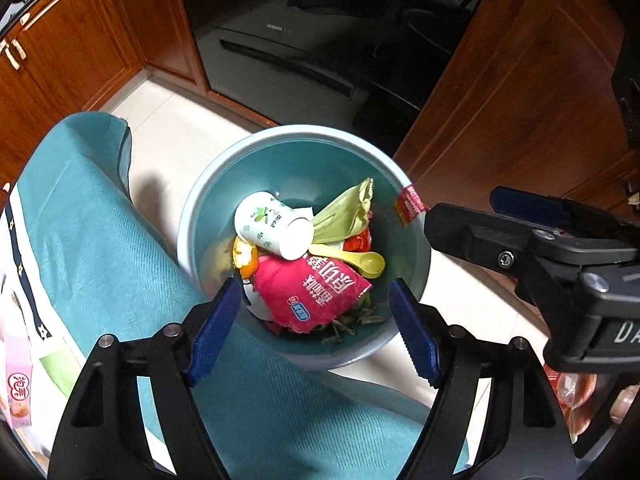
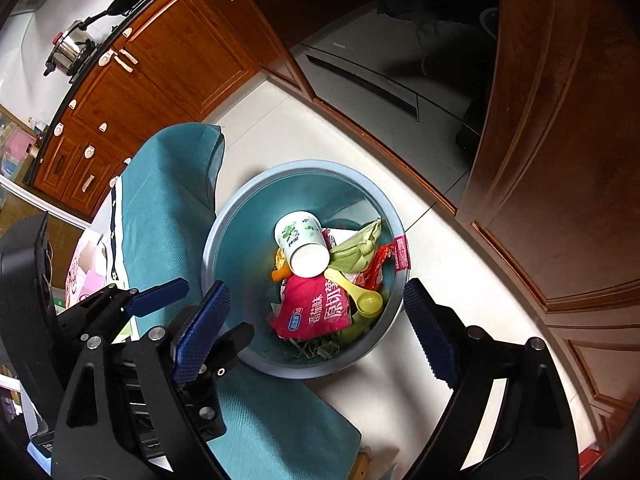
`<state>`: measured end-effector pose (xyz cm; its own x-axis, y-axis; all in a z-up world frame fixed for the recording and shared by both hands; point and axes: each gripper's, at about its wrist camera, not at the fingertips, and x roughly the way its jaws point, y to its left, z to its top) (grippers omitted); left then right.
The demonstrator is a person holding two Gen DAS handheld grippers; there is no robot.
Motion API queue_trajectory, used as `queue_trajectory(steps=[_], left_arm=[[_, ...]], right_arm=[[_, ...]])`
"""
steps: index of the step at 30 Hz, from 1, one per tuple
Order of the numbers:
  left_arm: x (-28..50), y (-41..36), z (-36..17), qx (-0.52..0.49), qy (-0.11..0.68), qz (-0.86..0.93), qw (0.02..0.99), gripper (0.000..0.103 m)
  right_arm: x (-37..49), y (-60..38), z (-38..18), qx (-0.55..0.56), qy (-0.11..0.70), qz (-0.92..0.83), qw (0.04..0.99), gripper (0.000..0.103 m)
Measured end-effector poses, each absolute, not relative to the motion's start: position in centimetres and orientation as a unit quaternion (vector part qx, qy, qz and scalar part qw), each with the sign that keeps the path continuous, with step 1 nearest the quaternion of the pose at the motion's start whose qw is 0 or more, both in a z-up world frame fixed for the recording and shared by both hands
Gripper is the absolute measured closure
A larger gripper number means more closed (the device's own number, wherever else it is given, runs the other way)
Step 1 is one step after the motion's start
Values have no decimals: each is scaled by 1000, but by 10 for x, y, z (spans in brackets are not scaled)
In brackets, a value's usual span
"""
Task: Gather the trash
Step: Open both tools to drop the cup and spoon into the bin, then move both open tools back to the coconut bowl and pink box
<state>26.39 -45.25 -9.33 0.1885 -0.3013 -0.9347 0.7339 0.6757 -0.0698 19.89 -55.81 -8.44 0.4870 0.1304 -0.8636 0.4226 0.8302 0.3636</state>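
Note:
A teal trash bin [image 1: 208, 208] [image 2: 240, 224] stands on the floor beside the table. It holds a white paper cup [image 1: 272, 224] [image 2: 302, 240], a pink snack bag [image 1: 308, 292] [image 2: 312, 308], a yellow spoon [image 1: 352, 258] [image 2: 356, 294], a green wrapper [image 1: 346, 210] [image 2: 356, 252] and orange peel [image 1: 244, 258]. My left gripper [image 1: 316, 320] is open and empty above the bin's near rim. My right gripper [image 2: 320, 324] is open and empty over the bin; it also shows in the left wrist view [image 1: 496, 216]. A red packet [image 1: 410, 204] [image 2: 402, 254] hangs on the bin's rim.
A teal cloth [image 1: 100, 220] [image 2: 168, 200] covers the table edge to the left of the bin. Pink packaging [image 1: 18, 384] [image 2: 86, 276] lies on the table. Wooden cabinets [image 1: 80, 40] and a dark appliance [image 1: 304, 40] stand behind. A red bag [image 1: 576, 396] sits low right.

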Motion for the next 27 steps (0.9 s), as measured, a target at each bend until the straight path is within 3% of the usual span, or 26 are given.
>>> queue_trajectory(steps=[15, 27], left_arm=[[235, -409, -55, 173, 511, -355, 763, 26], [220, -317, -35, 141, 501, -320, 792, 26]], right_arm=[[167, -524, -51, 253, 495, -89, 826, 18], [163, -448, -23, 223, 497, -46, 837, 16]])
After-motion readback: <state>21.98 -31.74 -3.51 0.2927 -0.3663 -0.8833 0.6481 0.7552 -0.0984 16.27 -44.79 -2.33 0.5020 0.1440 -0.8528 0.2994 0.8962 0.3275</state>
